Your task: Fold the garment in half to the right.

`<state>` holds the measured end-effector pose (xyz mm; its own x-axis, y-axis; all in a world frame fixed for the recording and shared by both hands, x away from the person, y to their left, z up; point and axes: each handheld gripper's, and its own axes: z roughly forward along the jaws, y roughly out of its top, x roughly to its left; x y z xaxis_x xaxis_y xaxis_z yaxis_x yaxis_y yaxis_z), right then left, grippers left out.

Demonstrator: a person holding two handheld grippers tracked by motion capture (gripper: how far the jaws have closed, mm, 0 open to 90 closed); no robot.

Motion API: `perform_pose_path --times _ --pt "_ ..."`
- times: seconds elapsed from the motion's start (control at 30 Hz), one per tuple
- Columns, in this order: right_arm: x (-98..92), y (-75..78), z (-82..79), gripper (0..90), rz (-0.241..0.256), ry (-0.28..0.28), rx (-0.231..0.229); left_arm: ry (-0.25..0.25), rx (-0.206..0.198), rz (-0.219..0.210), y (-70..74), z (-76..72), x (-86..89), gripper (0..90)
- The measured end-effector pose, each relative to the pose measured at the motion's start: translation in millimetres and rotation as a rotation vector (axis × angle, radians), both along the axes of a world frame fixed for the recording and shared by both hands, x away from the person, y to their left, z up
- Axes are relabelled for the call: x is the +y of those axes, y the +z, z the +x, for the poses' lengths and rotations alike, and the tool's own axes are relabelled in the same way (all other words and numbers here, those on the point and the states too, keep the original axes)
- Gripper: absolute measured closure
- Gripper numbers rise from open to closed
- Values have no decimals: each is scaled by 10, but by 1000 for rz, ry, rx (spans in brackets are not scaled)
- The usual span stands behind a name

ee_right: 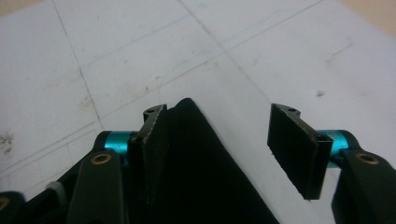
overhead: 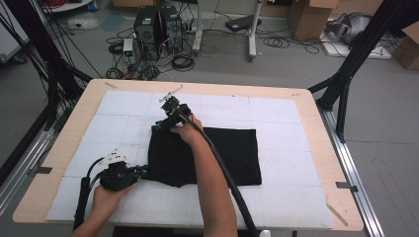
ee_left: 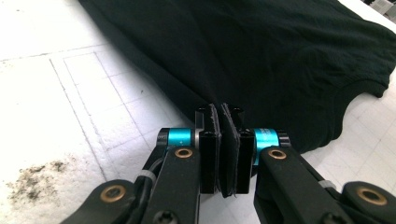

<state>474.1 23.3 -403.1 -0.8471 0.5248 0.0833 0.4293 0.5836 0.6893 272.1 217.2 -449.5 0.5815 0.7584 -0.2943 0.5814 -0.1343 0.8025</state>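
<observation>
High view: one black garment (overhead: 207, 155) lies folded at the middle of the frame on a white gridded mat (overhead: 276, 118) covering one light wooden table (overhead: 316, 128). At lower left, the left gripper (overhead: 143, 171) sits at the garment's lower left edge; in the left gripper view its jaws are pressed together with a fold of black cloth (ee_left: 261, 60) pinched between them. Just above centre, the right gripper (overhead: 159, 126) rests at the garment's upper left corner; in the right gripper view its jaws stand wide apart, a pointed corner of the cloth (ee_right: 205, 163) lying between them on the mat. No writing is readable. Beyond the table, at upper centre, two dark computer towers (overhead: 158, 24) stand among cables; cardboard boxes (overhead: 309, 17) sit at upper right.
</observation>
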Motion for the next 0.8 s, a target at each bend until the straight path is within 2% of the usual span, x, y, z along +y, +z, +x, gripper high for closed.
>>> perform_pose_path --times 0.17,0.3,0.4,0.53,0.6,0.67,0.7,0.8 --pt "196 -169 34 450 -84 44 38 -2 6 -7 -1 10 10 848" --pt "291 -256 16 567 -109 79 57 -1 9 -8 -3 12 13 848" --pt "325 -244 -26 797 -101 93 78 2 21 -6 0 18 20 851" --pt "376 -203 -89 844 -135 95 36 14 17 -31 36 16 54 854" --pt "371 -157 -112 844 -103 78 16 30 -11 -65 77 10 101 854" --pt "352 -73 -131 844 -60 68 -25 45 -45 -97 121 13 163 854" --pt "335 -24 -136 844 -27 61 -45 51 -61 -114 147 14 191 854" --pt "268 135 -162 844 70 41 -64 50 -103 -158 233 10 247 854"
